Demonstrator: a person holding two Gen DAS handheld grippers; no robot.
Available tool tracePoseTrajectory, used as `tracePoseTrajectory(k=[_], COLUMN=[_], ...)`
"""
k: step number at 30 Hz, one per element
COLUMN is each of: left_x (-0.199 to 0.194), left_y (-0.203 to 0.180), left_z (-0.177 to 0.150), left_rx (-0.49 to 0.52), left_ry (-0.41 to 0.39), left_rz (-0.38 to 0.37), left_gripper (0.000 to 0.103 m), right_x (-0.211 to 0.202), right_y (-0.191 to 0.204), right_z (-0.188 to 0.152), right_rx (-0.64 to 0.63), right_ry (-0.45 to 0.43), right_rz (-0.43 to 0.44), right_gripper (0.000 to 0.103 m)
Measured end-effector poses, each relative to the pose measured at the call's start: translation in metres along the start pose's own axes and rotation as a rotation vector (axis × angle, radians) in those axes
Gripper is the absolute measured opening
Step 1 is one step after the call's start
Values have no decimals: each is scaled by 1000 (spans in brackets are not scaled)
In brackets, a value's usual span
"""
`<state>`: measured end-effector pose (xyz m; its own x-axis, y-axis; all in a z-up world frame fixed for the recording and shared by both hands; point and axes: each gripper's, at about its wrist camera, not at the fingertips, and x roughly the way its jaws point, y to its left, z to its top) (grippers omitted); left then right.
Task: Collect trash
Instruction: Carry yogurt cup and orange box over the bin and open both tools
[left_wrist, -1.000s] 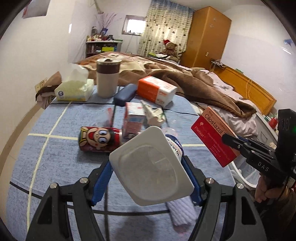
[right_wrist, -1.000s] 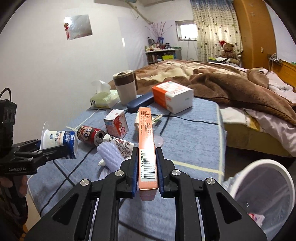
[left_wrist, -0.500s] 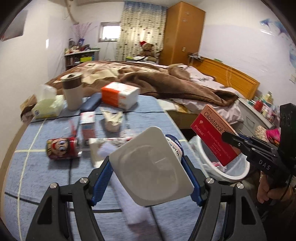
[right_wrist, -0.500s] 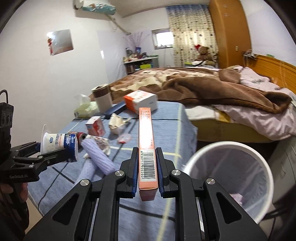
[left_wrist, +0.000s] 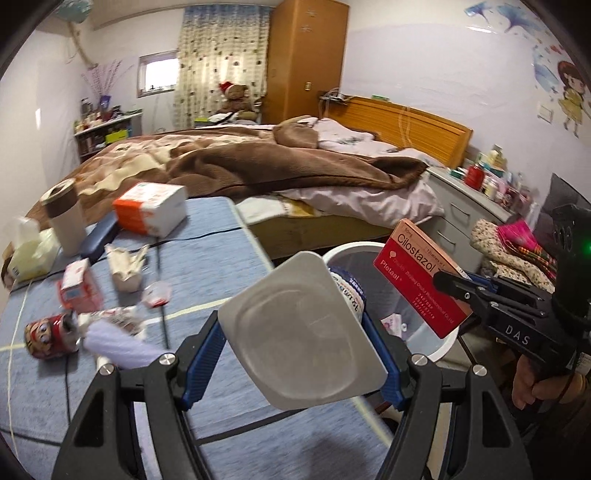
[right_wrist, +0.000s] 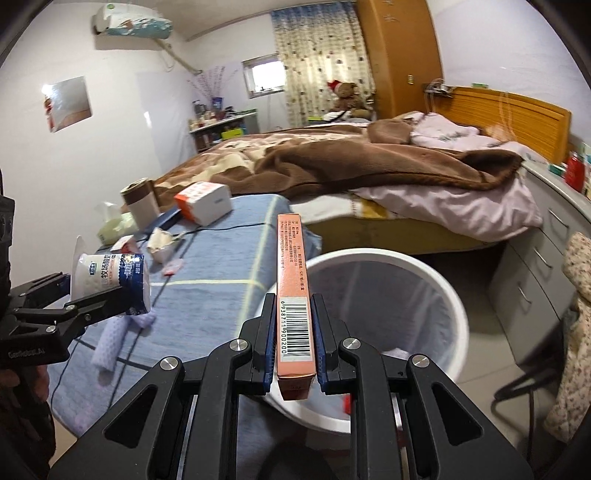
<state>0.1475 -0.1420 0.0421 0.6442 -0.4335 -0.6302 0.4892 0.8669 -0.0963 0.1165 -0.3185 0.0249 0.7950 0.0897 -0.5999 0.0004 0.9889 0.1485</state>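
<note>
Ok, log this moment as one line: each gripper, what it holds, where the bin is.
left gripper: shut on yogurt cup | right gripper: shut on medicine box | trash bin: beside table, under box

Soft daylight from the small window (left_wrist: 157, 74) beside the patterned curtain; even, fairly bright. Strong fisheye bending with black corners. Left of the fingers, the blue cloth-covered table's (left_wrist: 207, 266) litter smears with motion blur.

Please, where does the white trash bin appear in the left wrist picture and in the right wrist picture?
Left wrist view: white trash bin at centre right, mostly hidden behind the yogurt cup and the medicine box.
Right wrist view: white trash bin at lower centre right, beyond the box.
Shared landmark: orange-and-white carton on the blue table.
</note>
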Motion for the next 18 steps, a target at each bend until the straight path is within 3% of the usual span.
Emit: tracePoseTrajectory(k=[8,18], left_x=[34,72], left_y=[-36,-67], left_z=[12,17], left_rx=[47,78], left_ry=[39,97], left_rz=[-59,-104], left_gripper=[75,75], right_x=[1,15], right_y=[-32,-58], right_z=[-6,-16], right_rx=[60,84], right_ry=[27,98], right_rz=[-103,-164], right_gripper=[18,18])
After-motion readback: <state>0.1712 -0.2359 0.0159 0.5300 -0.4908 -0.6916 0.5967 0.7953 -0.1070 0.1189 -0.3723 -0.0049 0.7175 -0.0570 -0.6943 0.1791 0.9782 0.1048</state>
